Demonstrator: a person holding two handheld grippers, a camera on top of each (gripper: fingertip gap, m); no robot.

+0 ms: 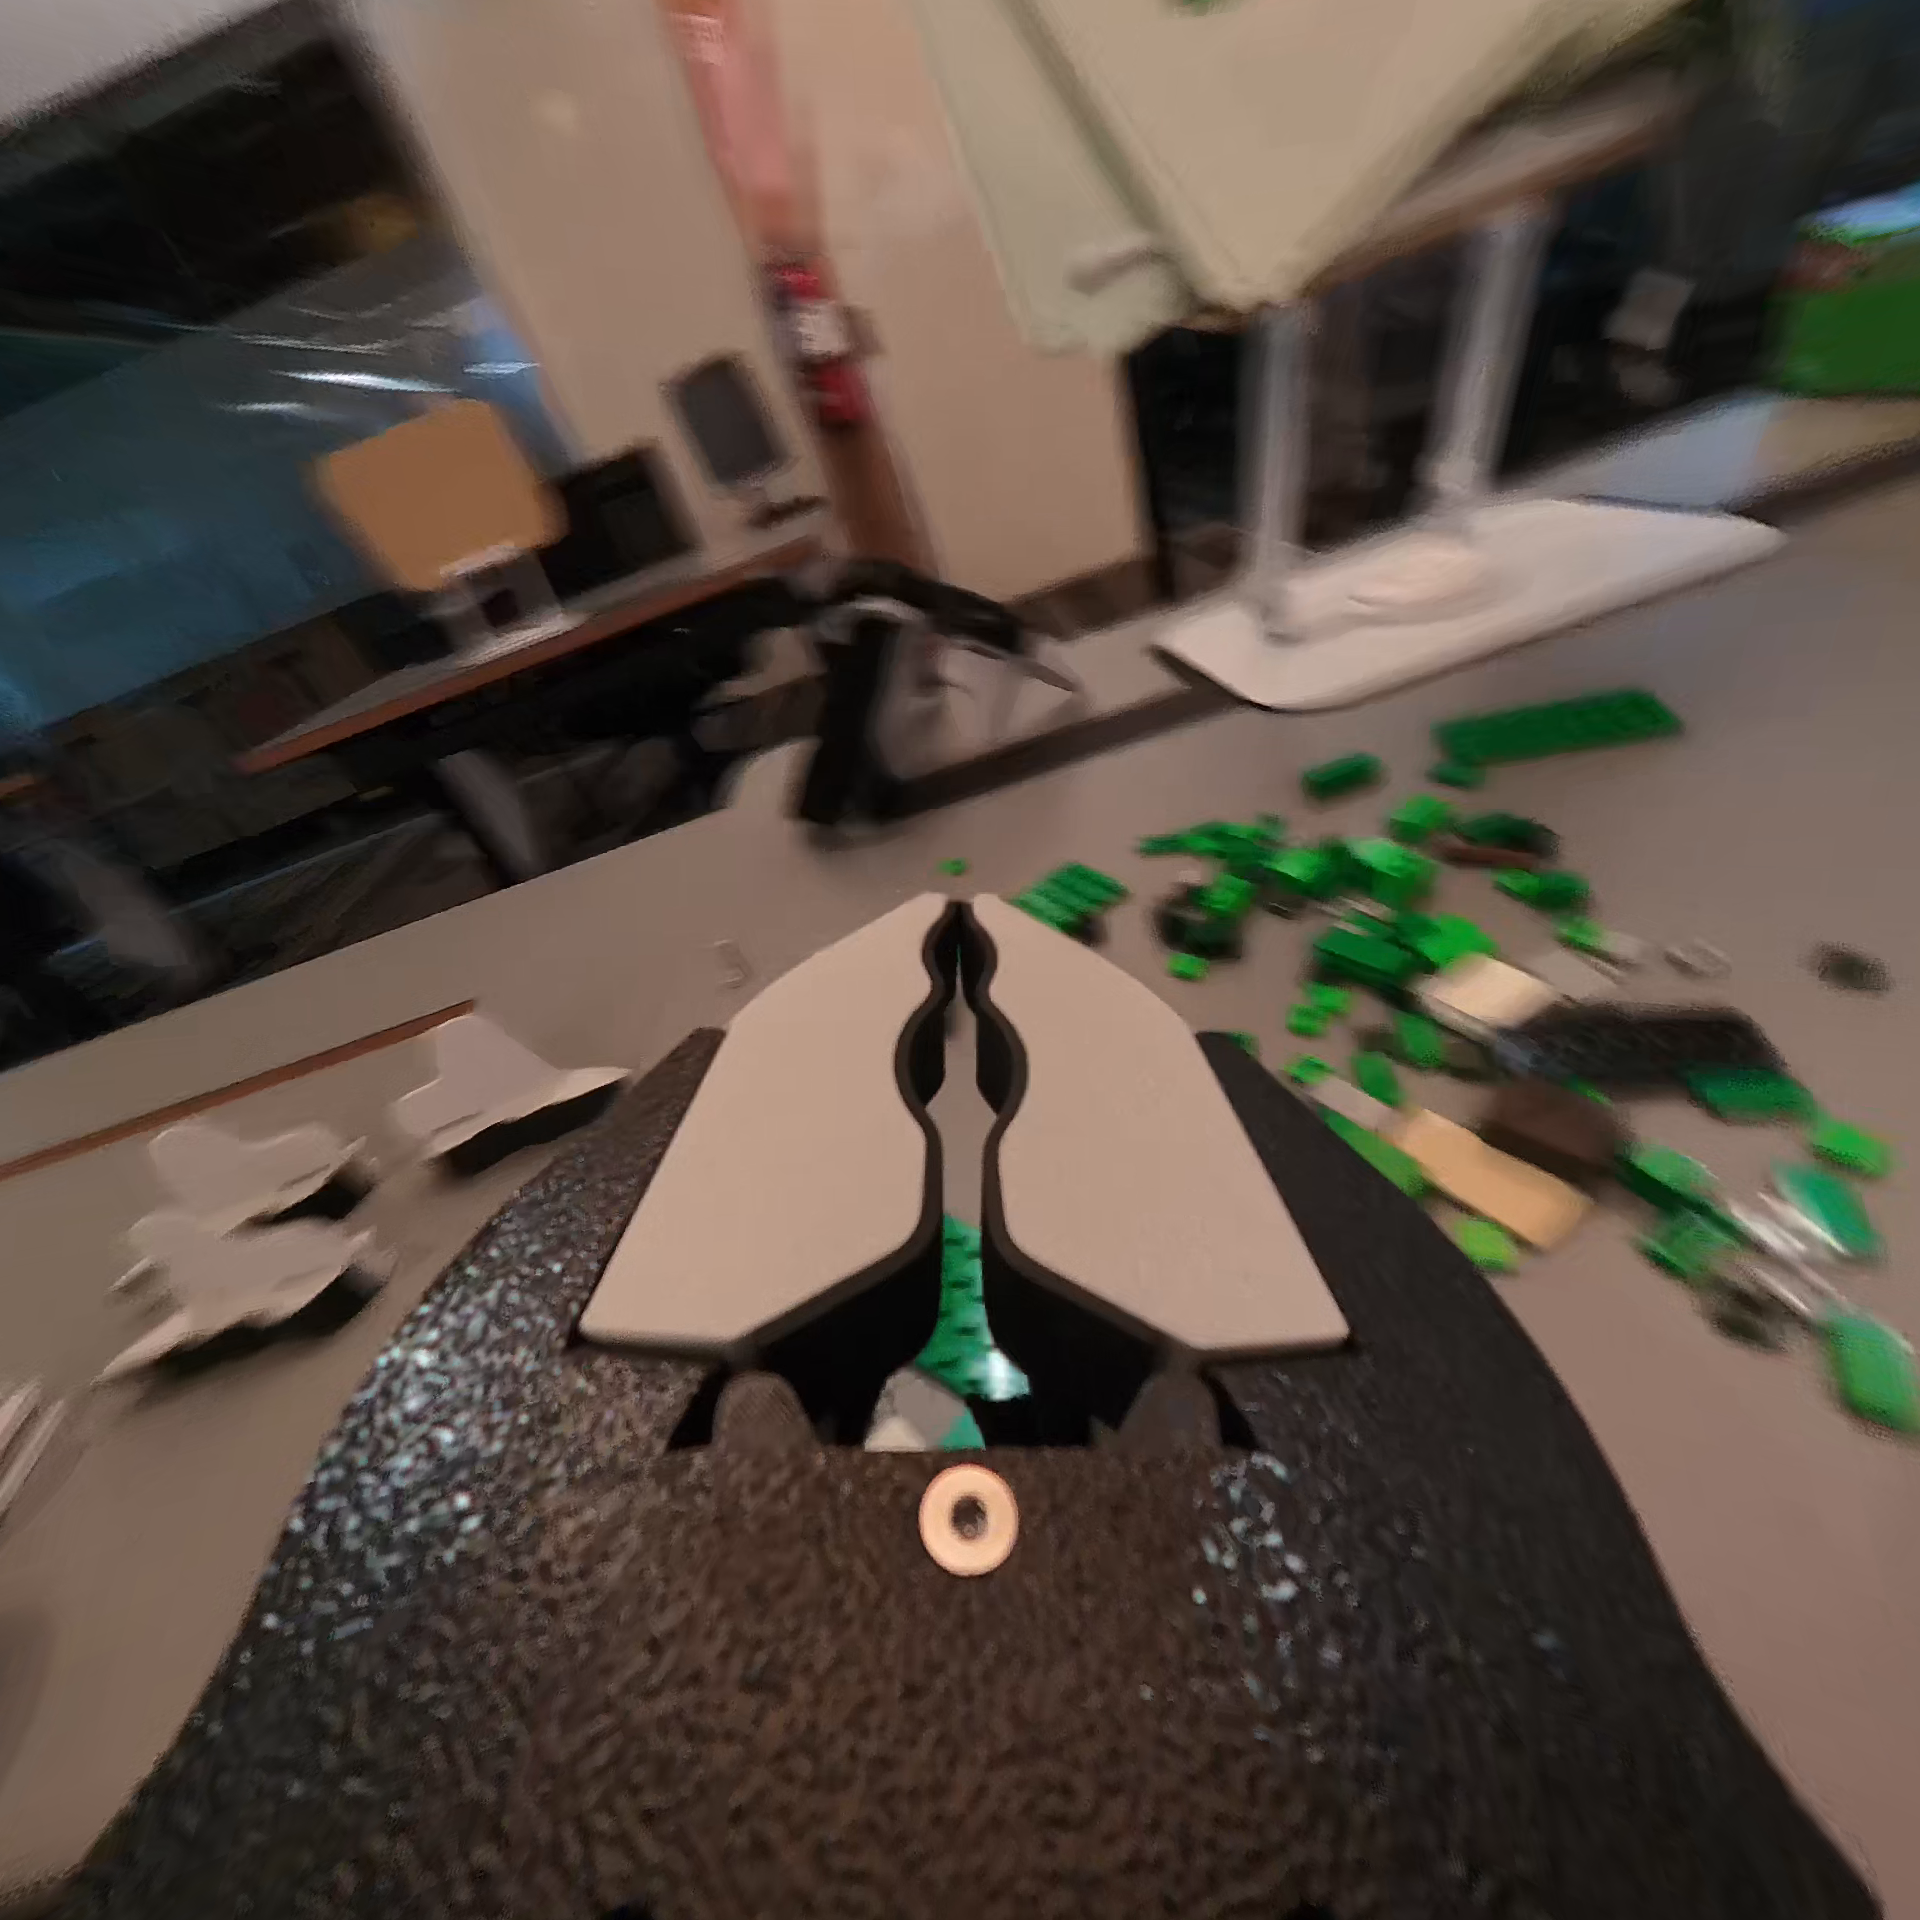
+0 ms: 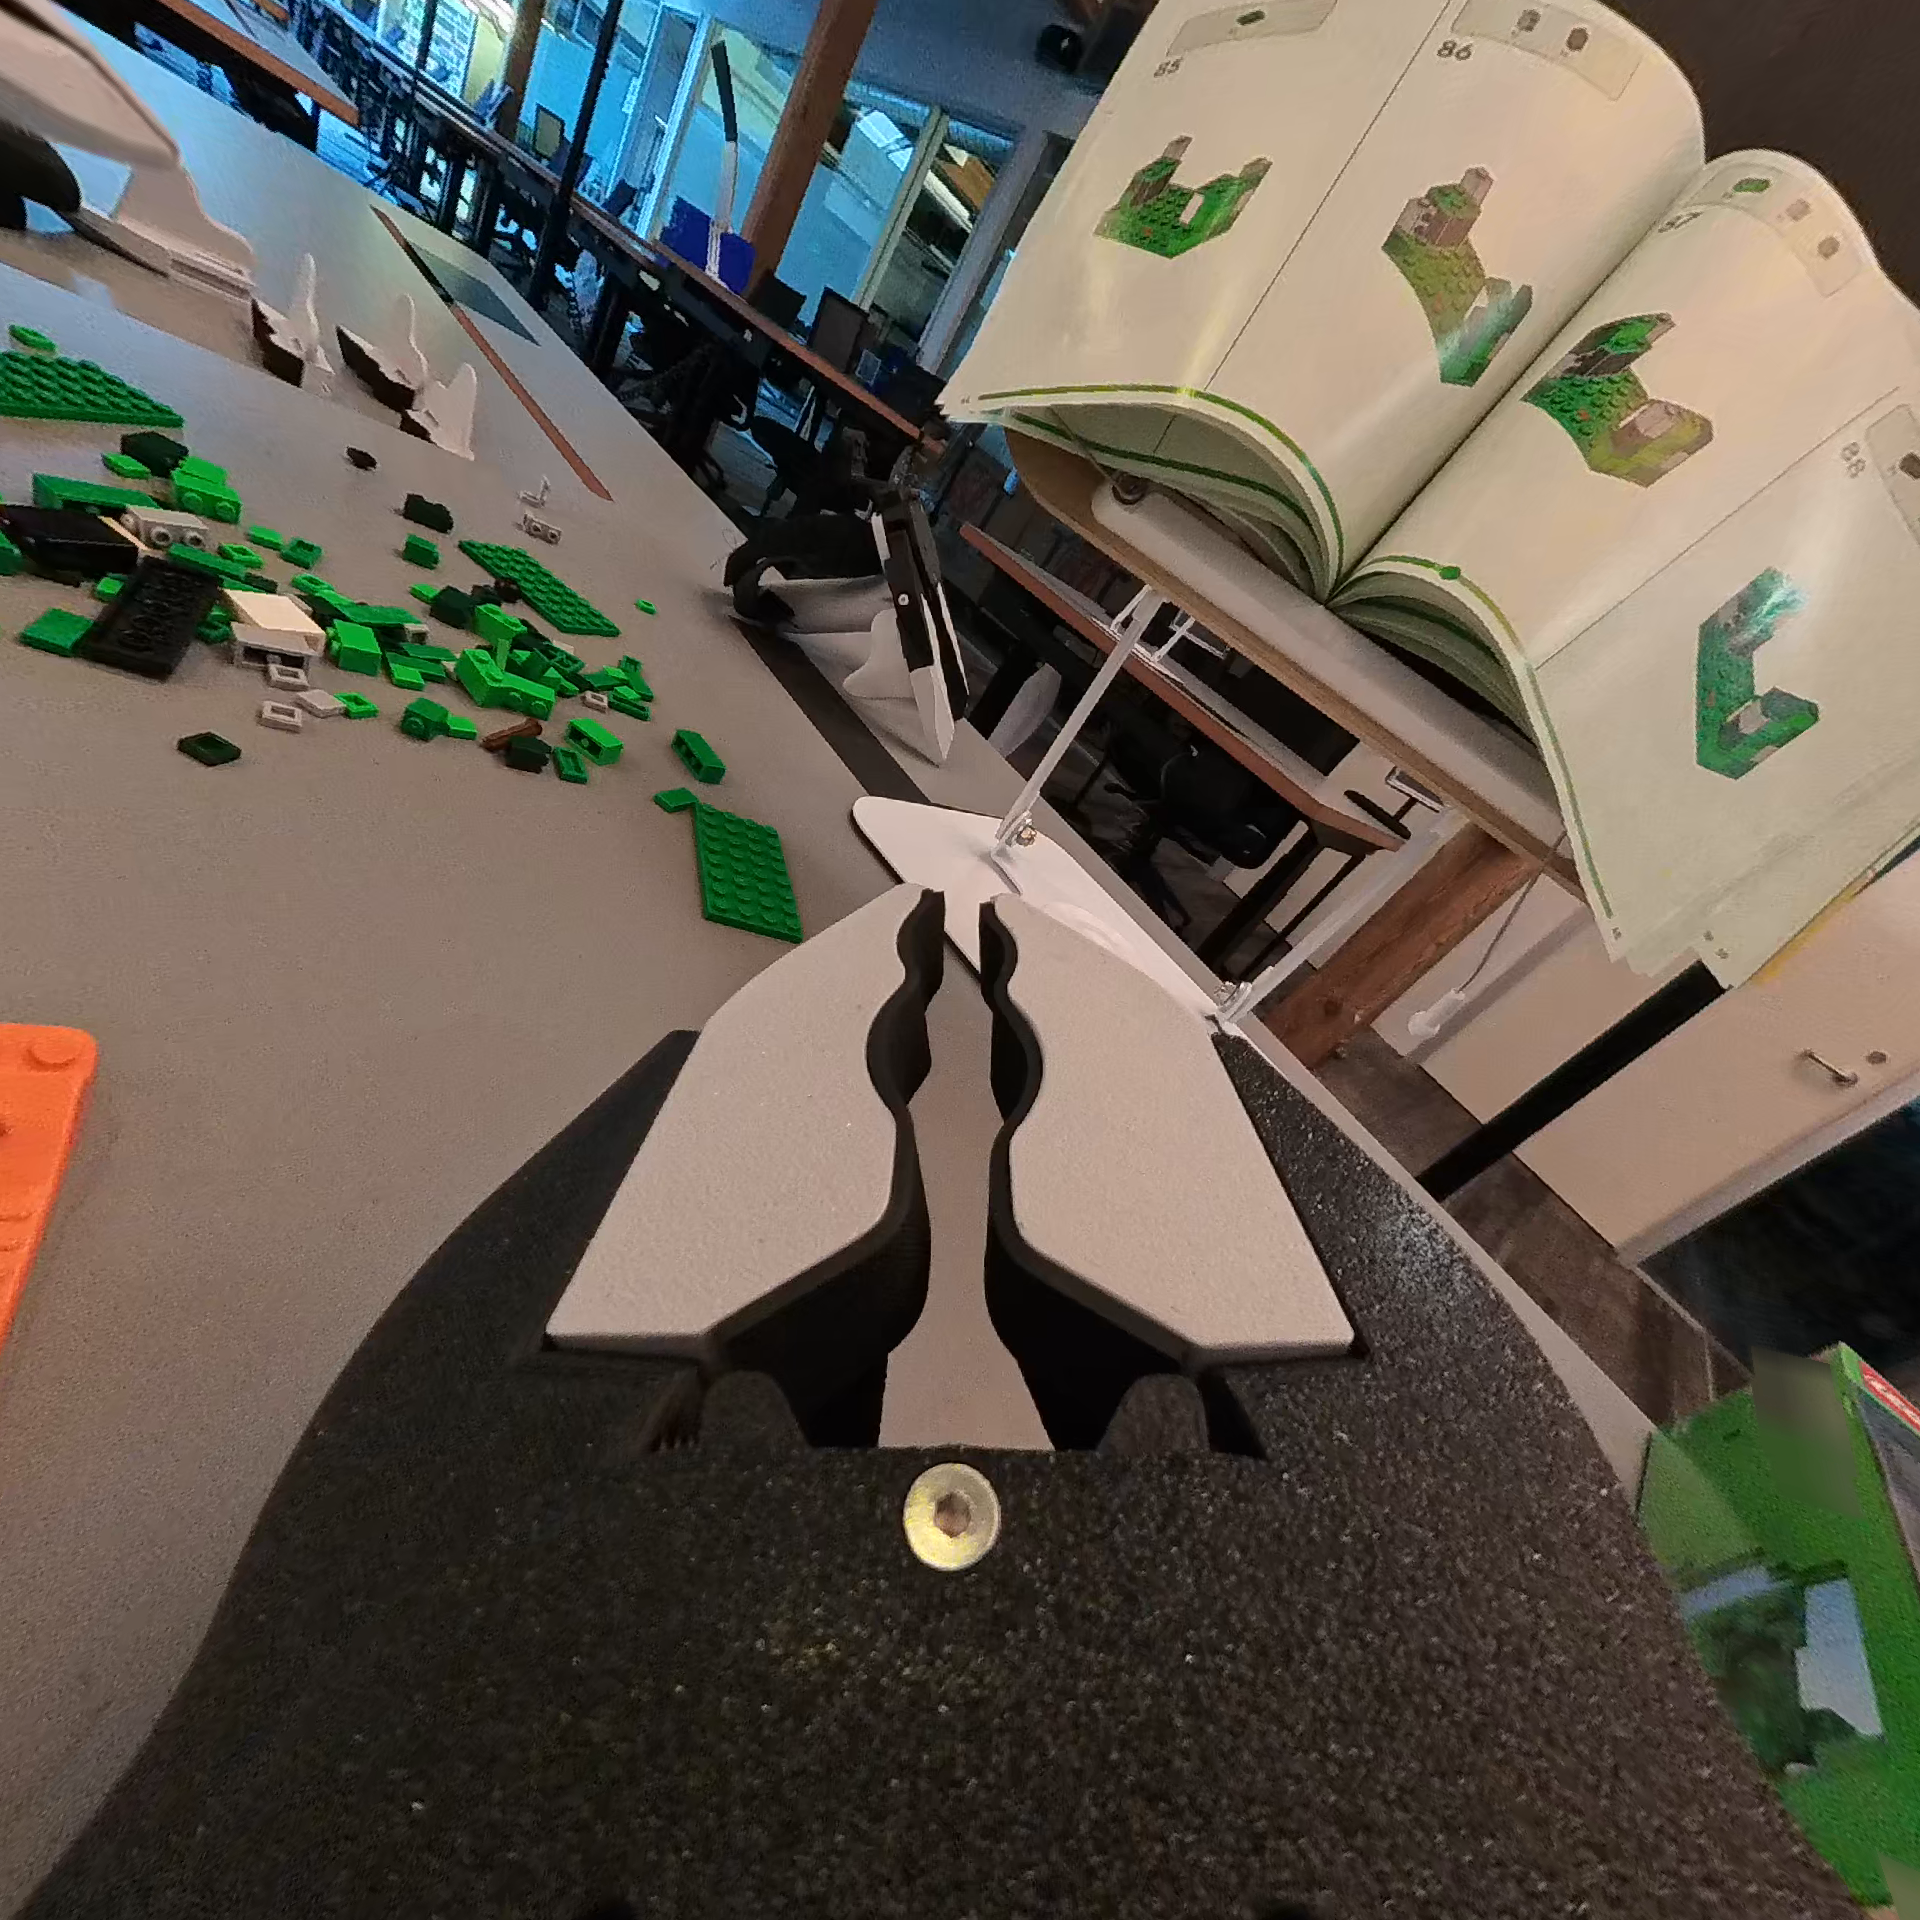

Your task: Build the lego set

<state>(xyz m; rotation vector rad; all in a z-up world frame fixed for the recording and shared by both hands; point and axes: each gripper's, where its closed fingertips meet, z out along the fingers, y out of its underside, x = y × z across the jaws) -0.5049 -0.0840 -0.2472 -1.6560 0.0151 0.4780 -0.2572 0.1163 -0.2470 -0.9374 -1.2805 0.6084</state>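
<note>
Lying open on stand: numbered instruction booklet (image 2: 1455, 343)

Bare grey table (image 2: 312, 1039) lies ahead of the right gripper (image 2: 961, 909); scattered green bricks (image 2: 499, 665) crowd its left, the booklet stand (image 2: 956, 842) blocks straight ahead

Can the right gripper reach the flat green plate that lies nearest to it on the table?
Probably yes. The right gripper is empty, its jaws slightly apart, and the green plate lies flat just ahead to its left, with bare table between and nothing on top.
</note>
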